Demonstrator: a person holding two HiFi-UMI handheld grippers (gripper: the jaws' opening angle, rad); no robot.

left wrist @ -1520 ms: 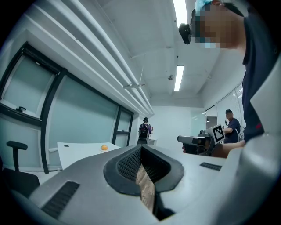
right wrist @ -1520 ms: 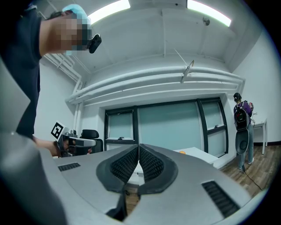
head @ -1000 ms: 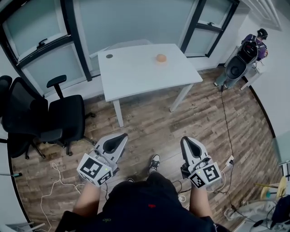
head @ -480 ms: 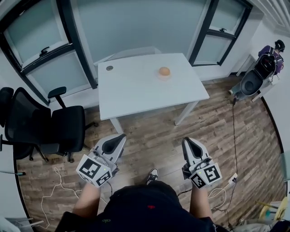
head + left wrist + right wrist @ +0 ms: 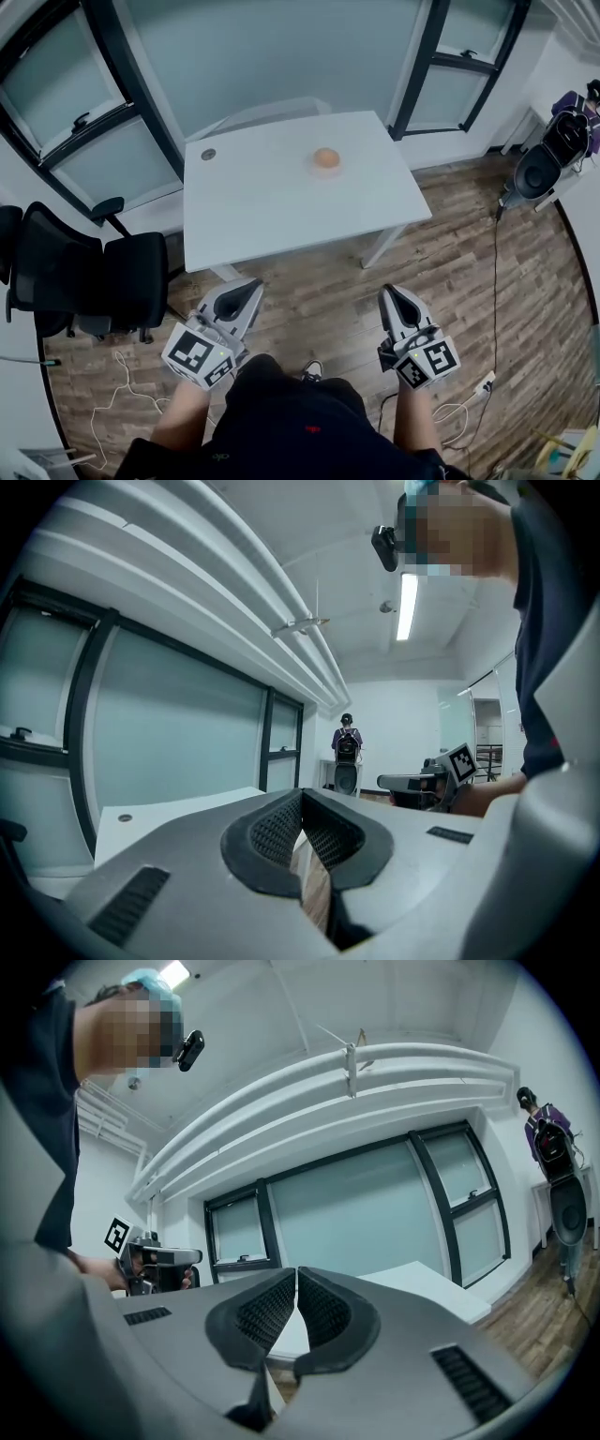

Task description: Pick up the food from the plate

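Note:
An orange round piece of food point(image 5: 325, 157) sits on a small white plate point(image 5: 325, 171) toward the far middle of a white table point(image 5: 281, 206). Both grippers are held low, near the person's body and well short of the table. The left gripper point(image 5: 242, 288) is shut with nothing in it, its tips meeting point(image 5: 300, 799). The right gripper point(image 5: 391, 292) is also shut and empty, its tips touching point(image 5: 296, 1277). From the gripper views only the table's edge shows; the food is hidden.
A small dark disc point(image 5: 208, 154) lies at the table's far left corner. A black office chair point(image 5: 94, 281) stands left of the table. Cables point(image 5: 112, 375) trail on the wood floor. A person with a backpack point(image 5: 562, 141) stands at the far right.
The view has moved toward the table, which now sits closer and more central. Both grippers stay shut in the same low position.

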